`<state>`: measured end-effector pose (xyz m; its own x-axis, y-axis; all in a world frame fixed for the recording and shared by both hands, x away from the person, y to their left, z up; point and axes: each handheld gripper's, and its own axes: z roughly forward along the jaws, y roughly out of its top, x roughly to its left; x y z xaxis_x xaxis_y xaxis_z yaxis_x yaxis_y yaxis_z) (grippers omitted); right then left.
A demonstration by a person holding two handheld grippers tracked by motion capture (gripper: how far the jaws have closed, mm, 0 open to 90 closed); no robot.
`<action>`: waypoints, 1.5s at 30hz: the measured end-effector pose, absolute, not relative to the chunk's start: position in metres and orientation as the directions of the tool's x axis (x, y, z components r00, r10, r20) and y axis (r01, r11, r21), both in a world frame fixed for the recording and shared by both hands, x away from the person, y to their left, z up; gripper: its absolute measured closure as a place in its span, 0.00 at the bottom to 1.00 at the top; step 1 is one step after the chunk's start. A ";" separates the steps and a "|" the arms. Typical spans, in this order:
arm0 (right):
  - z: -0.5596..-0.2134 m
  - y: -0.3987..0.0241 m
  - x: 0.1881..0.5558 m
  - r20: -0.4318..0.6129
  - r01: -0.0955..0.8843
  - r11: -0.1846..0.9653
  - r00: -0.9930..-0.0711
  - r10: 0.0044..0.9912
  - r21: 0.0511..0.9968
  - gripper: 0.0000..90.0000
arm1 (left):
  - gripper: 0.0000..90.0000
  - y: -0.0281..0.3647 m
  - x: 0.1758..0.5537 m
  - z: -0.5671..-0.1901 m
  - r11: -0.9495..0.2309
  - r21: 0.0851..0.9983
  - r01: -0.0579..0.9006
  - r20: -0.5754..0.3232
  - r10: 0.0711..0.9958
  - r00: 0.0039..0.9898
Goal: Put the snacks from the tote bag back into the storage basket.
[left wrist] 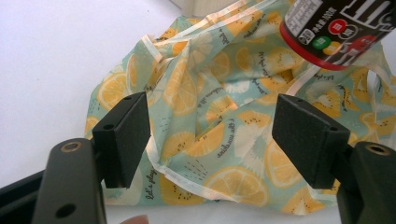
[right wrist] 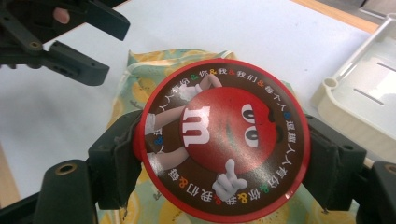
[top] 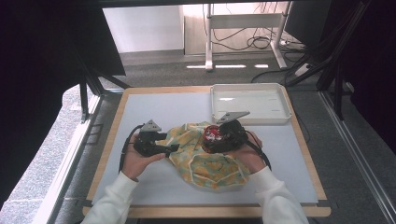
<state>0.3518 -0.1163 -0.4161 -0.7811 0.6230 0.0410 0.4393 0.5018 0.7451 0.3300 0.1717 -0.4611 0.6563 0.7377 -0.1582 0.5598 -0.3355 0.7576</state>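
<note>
A cloth bag printed with lemon slices [top: 205, 156] lies crumpled on the white table mat; its folds and pale trim show close up as the bag [left wrist: 219, 116]. My right gripper [top: 219, 138] is shut on a round red-and-brown candy can [right wrist: 222, 140], held by its sides with the lid facing the camera, just above the bag [right wrist: 135, 79]. The can's lower end [left wrist: 336, 32] hangs over the cloth. My left gripper [left wrist: 219, 140] stands open at the bag's left edge, its jaws wide apart over the fabric. The left gripper [top: 156, 142] is also seen from above.
A shallow white tray [top: 250, 103] sits at the back right of the mat, close behind the right gripper; its corner is the tray [right wrist: 359, 93]. The mat's left and front parts [top: 140, 182] are bare. A wooden rim [top: 112, 135] borders the table.
</note>
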 end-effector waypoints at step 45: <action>-0.383 -0.132 0.389 0.032 0.429 0.447 -0.749 0.662 0.785 0.26 | 0.31 0.174 0.330 -0.464 -0.339 0.753 0.564 -0.164 0.733 0.660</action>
